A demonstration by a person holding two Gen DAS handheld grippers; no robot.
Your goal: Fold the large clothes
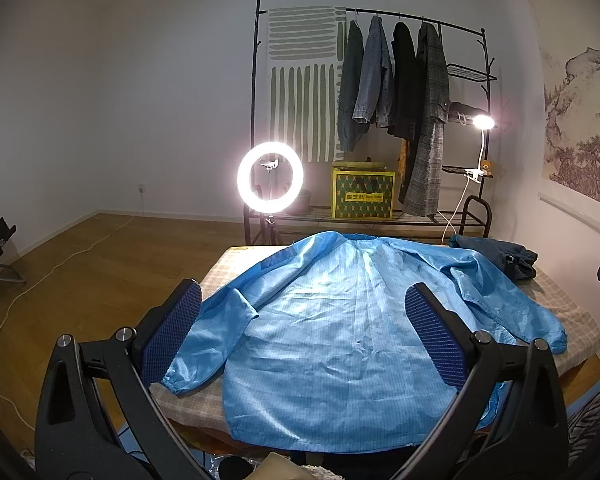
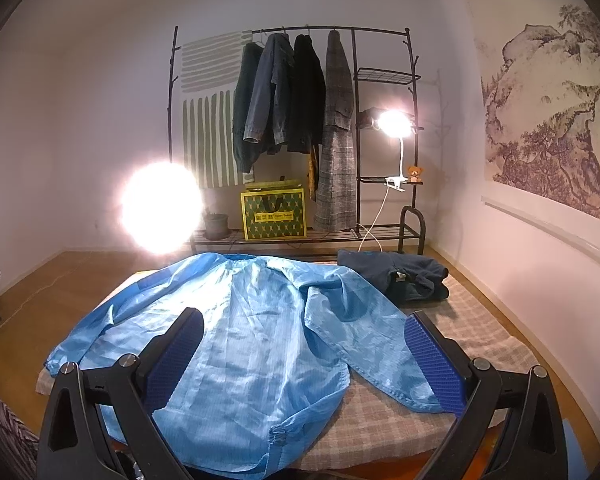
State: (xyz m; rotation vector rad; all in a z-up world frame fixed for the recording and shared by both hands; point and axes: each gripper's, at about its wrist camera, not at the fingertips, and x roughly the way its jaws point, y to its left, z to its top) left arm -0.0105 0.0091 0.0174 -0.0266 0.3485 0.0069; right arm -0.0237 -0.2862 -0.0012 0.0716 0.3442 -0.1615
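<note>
A large light-blue jacket (image 1: 332,332) lies spread flat, back side up, on a checked cloth over a low table (image 1: 228,268). Its collar points toward the far edge and both sleeves angle outward. The same jacket (image 2: 240,336) fills the right wrist view, its right sleeve (image 2: 372,336) lying diagonally over the checked cloth (image 2: 480,328). My left gripper (image 1: 304,300) hovers open above the jacket's near hem, nothing between its blue pads. My right gripper (image 2: 304,324) is also open, above the jacket's right half, holding nothing.
A folded dark-blue garment (image 2: 396,276) sits at the table's far right corner. Behind the table stand a ring light (image 1: 270,178), a clothes rack (image 1: 396,76) with hanging coats, a yellow box (image 1: 362,194) and a clip lamp (image 2: 394,124). A cable (image 1: 52,268) crosses the wooden floor at left.
</note>
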